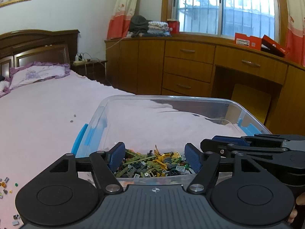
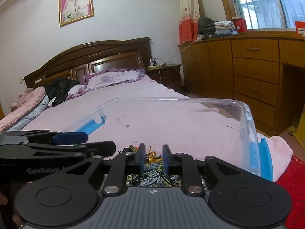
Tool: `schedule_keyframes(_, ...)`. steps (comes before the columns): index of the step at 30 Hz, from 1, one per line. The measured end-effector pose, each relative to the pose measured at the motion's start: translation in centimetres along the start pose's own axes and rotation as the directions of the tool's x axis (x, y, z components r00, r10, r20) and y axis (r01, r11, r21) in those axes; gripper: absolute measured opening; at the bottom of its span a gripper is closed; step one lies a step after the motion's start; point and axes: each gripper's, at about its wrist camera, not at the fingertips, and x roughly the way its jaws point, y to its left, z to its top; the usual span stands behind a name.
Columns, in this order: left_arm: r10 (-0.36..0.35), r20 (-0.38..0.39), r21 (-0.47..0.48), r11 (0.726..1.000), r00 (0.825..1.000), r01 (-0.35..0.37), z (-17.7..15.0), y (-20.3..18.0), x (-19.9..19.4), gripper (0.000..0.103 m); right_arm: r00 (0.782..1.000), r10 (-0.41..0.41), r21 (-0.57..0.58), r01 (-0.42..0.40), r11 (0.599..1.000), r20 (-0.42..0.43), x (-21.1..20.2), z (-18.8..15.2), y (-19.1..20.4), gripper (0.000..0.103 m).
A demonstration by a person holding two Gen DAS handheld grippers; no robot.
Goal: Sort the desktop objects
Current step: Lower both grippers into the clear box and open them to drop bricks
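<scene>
Both grippers hang over the bin (image 1: 190, 103) on the bed (image 1: 47, 114): left gripper (image 1: 155, 157) spread wide, right gripper (image 2: 153, 159) narrowed to a small gap, holding nothing. Bricks (image 1: 152, 164) fill the bin's near end; strays (image 1: 5, 185) dot the sheet.

Open bin (image 1: 171, 100) top, brick pile (image 1: 152, 164) below

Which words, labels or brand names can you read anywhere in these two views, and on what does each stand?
"GenRobot": moulded on the side of the left gripper, seen from the right wrist; the letters after it are hidden.
White label on the orange box by the window: too blurred to read.
Small tiles in the clear bin: print too small.
</scene>
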Motion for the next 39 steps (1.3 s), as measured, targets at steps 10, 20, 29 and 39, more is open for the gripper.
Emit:
schedule_keyframes(10, 0.022, 0.004, 0.02, 1.0, 1.0, -0.022, 0.1, -0.1, 0.2, 0.072, 1.0, -0.029, -0.011, 0.029, 1.0, -0.006, 1.0, -0.2, 0.1, 0.031)
schedule_keyframes(20, 0.026, 0.001, 0.035, 0.999, 1.0, -0.026, 0.0, -0.2, 0.2, 0.073, 0.999, -0.045, -0.028, 0.045, 0.999, -0.001, 1.5, -0.1, 0.4, 0.034)
schedule_keyframes(29, 0.016, 0.019, 0.041, 0.999, 1.0, -0.017, -0.2, 0.0, 0.1, 0.073, 0.999, -0.053, -0.038, 0.054, 0.998, 0.008, 1.6, -0.2, 0.2, 0.038)
schedule_keyframes(39, -0.006, 0.024, 0.042, 0.999, 1.0, 0.005, -0.5, 0.2, 0.0, 0.08, 0.997, -0.081, -0.058, 0.081, 0.995, 0.003, 1.3, 0.2, 0.2, 0.043)
